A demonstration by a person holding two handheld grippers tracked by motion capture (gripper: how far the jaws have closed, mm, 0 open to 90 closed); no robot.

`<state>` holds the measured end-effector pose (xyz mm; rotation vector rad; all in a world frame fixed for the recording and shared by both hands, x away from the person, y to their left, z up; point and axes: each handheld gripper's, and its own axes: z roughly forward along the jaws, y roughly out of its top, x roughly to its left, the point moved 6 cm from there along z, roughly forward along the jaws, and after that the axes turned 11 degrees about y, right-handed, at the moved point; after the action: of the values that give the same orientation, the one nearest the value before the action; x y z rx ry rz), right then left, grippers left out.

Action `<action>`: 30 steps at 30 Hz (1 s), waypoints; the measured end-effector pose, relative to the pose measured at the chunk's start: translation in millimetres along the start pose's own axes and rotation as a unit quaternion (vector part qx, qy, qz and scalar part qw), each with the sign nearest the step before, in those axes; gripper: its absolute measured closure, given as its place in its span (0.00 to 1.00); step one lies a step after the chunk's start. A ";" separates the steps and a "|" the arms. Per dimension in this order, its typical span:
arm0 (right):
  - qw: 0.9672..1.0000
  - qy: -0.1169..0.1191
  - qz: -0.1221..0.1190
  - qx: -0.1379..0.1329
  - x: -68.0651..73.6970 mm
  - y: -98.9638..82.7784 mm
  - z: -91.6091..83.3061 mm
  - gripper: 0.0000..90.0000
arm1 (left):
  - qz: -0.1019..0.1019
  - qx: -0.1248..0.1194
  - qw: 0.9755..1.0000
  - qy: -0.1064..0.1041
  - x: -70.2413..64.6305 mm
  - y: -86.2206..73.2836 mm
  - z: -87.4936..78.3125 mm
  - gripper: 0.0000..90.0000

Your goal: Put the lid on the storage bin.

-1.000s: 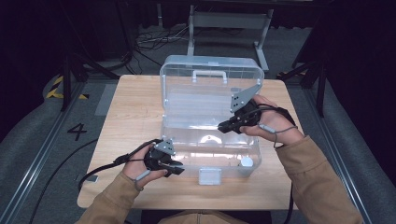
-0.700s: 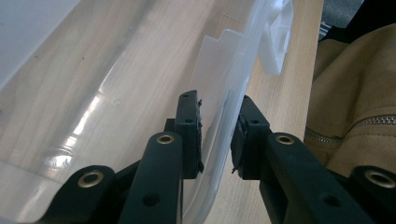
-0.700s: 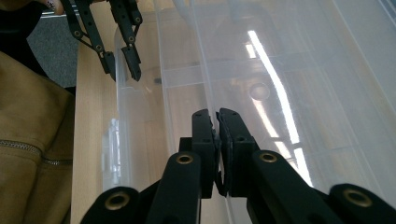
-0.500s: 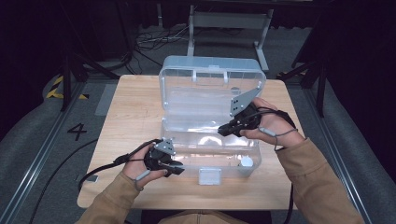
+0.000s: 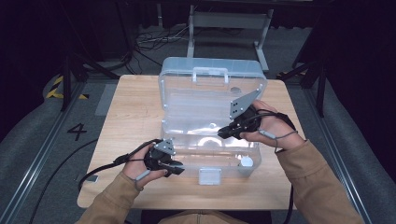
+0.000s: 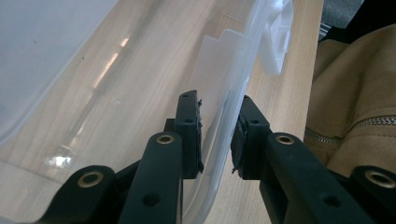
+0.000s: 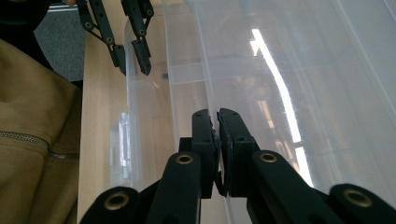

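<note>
Nothing is shifting between the earlier high views and this one: both hands and the box are staying where they were. Lying open in the middle of the wooden table [image 5: 126,116] is the clear plastic box [image 5: 205,105], its lid [image 5: 212,81] standing up at the far side with a handle at its top edge, its shallow base [image 5: 210,156] reaching toward the person, a white latch [image 5: 209,176] sitting on the front wall.

At the base's near left corner, the left claw [image 5: 175,169] is straddling the front wall: in the left gripper view one pad is sitting inside the box and one outside, with the thin clear wall [image 6: 224,116] passing between them. A sliver of gap is showing at each pad, so whether they are actually pressing cannot be told.

On the right side, the right claw [image 5: 224,133] is reaching in over the base, and in the right gripper view its pads [image 7: 205,135] are sitting almost together, pinched on a thin clear edge of the box.

Tan sleeves [image 5: 322,186] are coming in from the bottom edge, and dark floor with cables is lying beyond the table.
</note>
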<state>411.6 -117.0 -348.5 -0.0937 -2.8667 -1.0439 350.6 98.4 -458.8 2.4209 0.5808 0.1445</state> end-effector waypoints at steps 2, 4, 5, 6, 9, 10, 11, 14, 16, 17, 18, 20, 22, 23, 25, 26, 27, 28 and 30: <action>1.000 0.001 -0.001 0.000 0.3 -0.2 0.2 0.95 | 0.000 0.000 1.000 0.000 0.0 0.0 0.0 0.84; 1.000 0.001 0.000 0.002 1.1 -0.4 0.6 0.95 | -0.001 0.000 1.000 0.000 0.0 0.0 0.0 0.84; 1.000 0.001 0.001 0.002 1.8 -0.5 0.9 0.95 | -0.002 -0.001 1.000 0.000 0.0 0.1 0.1 0.84; 1.000 0.001 0.000 0.003 2.0 -0.6 1.1 0.95 | -0.002 -0.001 1.000 0.001 0.2 0.1 0.1 0.84; 1.000 0.003 -0.002 0.003 2.8 -1.1 1.7 0.95 | -0.005 0.001 1.000 0.001 0.1 -0.1 -0.1 0.84; 1.000 0.005 0.000 0.003 3.3 -1.4 1.9 0.95 | -0.004 0.000 1.000 0.001 0.3 0.1 0.0 0.83; 1.000 0.005 0.000 0.003 3.6 -1.5 2.0 0.95 | -0.004 0.000 1.000 0.001 0.3 0.0 0.0 0.83; 1.000 0.004 -0.003 0.006 4.5 -1.7 2.6 0.95 | -0.005 0.000 1.000 0.000 0.1 0.0 0.1 0.83; 1.000 0.003 -0.002 0.006 5.2 -1.7 3.0 0.95 | -0.003 0.000 1.000 0.001 0.4 -0.1 0.0 0.83; 1.000 0.003 -0.002 0.007 5.5 -1.8 3.3 0.95 | -0.003 0.001 1.000 0.001 0.3 -0.2 -0.1 0.83; 1.000 0.005 -0.002 0.008 5.9 -2.2 3.4 0.95 | -0.003 0.001 1.000 0.001 0.3 -0.2 -0.1 0.84; 1.000 0.005 -0.001 0.007 6.2 -2.4 3.6 0.95 | -0.005 0.000 1.000 0.001 0.1 -0.1 -0.1 0.83; 1.000 0.007 -0.001 0.007 6.5 -2.7 3.8 0.95 | -0.004 0.000 1.000 0.001 0.1 -0.1 -0.1 0.83; 1.000 0.008 -0.002 0.006 6.7 -2.8 4.0 0.95 | -0.003 0.001 1.000 0.001 0.4 -0.2 -0.2 0.83; 1.000 0.007 -0.001 0.006 7.1 -3.1 4.2 0.95 | -0.004 0.001 1.000 0.001 0.3 -0.2 -0.2 0.83; 1.000 0.007 -0.001 0.005 7.3 -3.2 4.4 0.95 | -0.004 -0.001 1.000 0.001 0.3 0.1 -0.1 0.83; 1.000 0.007 -0.001 0.005 7.3 -3.2 4.4 0.95 | -0.004 -0.001 1.000 0.001 0.3 0.1 -0.1 0.83; 1.000 0.007 -0.001 0.005 7.4 -3.3 4.3 0.95 | -0.005 -0.001 1.000 0.001 0.3 0.3 0.0 0.83; 1.000 0.007 -0.003 0.004 7.2 -3.4 4.0 0.95 | -0.012 0.010 1.000 0.002 0.7 -1.2 -0.6 0.82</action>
<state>403.9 -116.8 -353.0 -0.0784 -2.8611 -1.0291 350.7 99.9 -459.1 2.4316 0.6164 0.1351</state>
